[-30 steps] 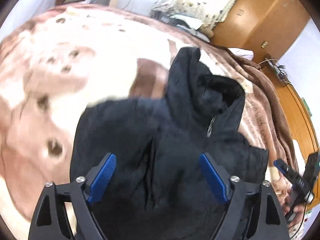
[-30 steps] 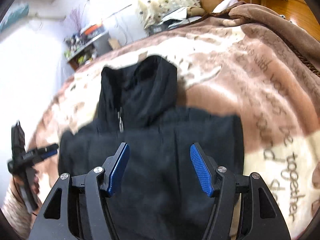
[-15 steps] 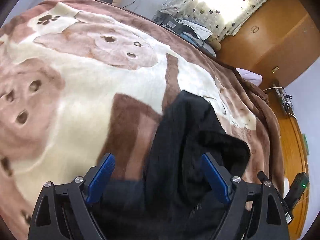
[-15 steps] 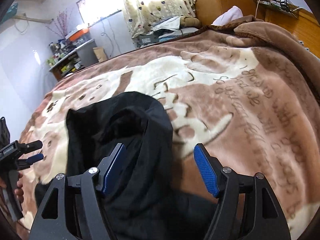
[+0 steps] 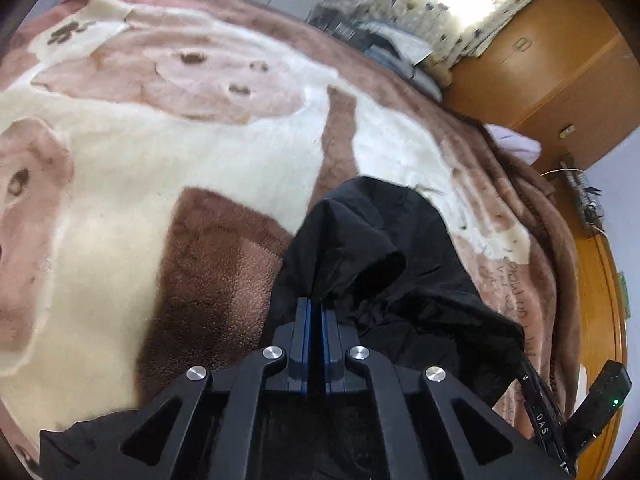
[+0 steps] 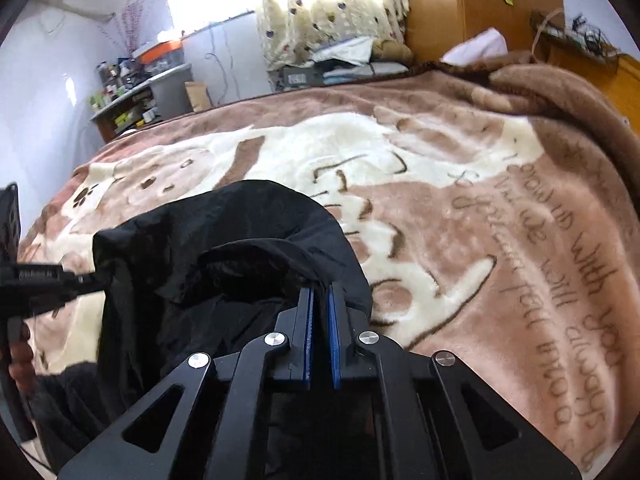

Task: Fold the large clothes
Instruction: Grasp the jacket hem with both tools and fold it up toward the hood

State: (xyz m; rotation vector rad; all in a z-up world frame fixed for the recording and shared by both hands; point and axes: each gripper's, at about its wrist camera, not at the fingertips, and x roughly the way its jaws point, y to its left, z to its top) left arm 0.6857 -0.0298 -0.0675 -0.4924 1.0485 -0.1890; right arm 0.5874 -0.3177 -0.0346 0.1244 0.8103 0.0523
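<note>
A black hooded jacket lies on the brown and cream blanket, its hood pointing away from me. My left gripper is shut on the left edge of the hood, black fabric pinched between its blue pads. In the right wrist view my right gripper is shut on the right edge of the hood, with a fold of fabric caught between the pads. The left gripper also shows at that view's left edge, touching the hood. The right gripper's body sits at the lower right of the left wrist view.
The blanket covers the whole bed, with writing along its right side. A wooden wardrobe and a curtained window stand behind the bed. A cluttered shelf sits at the far left. A hand holds the left gripper.
Both grippers moved forward over the jacket to the hood and went from open to shut, each on one side of the hood's edge.
</note>
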